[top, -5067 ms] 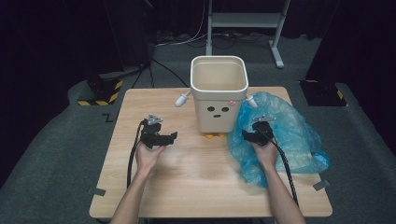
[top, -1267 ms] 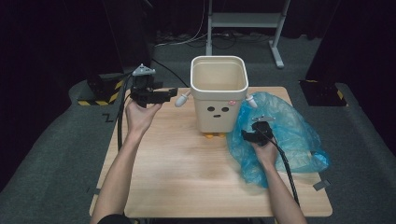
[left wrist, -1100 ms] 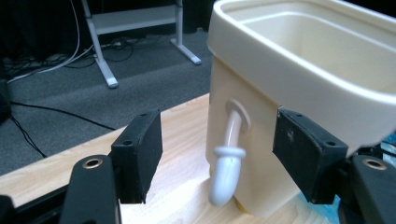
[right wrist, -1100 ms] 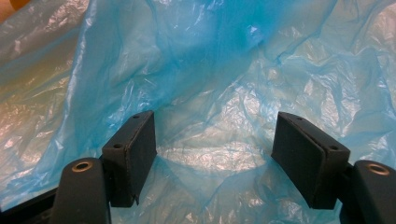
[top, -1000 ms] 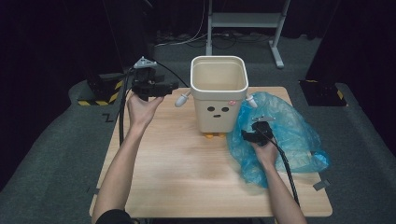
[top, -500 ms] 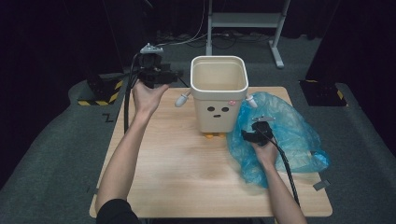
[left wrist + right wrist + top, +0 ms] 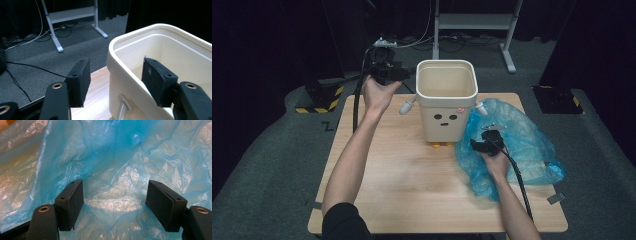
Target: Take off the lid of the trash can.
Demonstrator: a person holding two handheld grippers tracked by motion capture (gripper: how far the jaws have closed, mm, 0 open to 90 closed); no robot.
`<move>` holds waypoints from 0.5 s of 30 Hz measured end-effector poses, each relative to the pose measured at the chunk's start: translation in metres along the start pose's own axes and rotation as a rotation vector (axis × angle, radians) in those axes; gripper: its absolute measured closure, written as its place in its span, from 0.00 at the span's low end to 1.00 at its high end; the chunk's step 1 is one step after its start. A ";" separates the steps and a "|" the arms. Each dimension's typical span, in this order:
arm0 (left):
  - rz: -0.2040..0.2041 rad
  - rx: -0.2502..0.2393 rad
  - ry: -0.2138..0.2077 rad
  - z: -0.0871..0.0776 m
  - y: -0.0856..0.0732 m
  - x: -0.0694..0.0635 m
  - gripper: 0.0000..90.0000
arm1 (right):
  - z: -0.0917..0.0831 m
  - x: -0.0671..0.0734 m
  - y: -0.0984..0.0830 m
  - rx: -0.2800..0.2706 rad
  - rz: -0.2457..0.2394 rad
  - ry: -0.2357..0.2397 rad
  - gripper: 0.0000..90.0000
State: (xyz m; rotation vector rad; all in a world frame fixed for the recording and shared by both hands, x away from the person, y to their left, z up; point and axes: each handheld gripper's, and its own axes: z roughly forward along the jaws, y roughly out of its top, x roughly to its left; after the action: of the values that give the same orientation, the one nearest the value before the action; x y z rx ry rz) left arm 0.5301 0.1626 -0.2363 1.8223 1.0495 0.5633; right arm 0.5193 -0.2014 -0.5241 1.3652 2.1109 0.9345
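While left gripper (image 7: 401,75) hangs at upper left of high view, jaws half-wide and just been narrowing, straddling near rim of cream square plastic bin with drawn face (image 7: 447,102), nothing pinched yet: centre wall between pads, then squeeze squarely. Bin stands upper centre on pale wooden desk (image 7: 407,185). White side peg (image 7: 407,106) juts beneath grip line; avoid. Right gripper (image 7: 479,145), right of centre, jaws wide, holding nothing, over crumpled blue plastic bag (image 7: 522,145) touching bin's right side.
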 end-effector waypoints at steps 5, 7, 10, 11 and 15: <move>-0.002 0.004 0.000 0.008 0.005 0.002 0.45 | 0.000 0.000 0.000 0.000 -0.004 0.001 0.33; 0.002 0.009 -0.002 0.012 0.007 0.002 0.45 | 0.000 0.000 0.000 -0.001 -0.001 0.002 0.33; 0.009 0.011 -0.004 0.017 0.010 0.000 0.45 | 0.000 0.000 0.000 -0.001 -0.002 0.002 0.33; 0.009 0.012 -0.006 0.019 0.011 0.000 0.45 | 0.000 0.000 0.000 -0.001 -0.003 0.003 0.33; 0.013 0.019 -0.011 0.026 0.015 -0.003 0.46 | 0.000 0.001 0.000 -0.001 -0.002 0.005 0.33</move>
State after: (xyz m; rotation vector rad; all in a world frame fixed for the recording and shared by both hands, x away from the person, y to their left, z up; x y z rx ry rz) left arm 0.5540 0.1446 -0.2347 1.8476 1.0400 0.5525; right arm 0.5194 -0.2008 -0.5241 1.3611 2.1153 0.9386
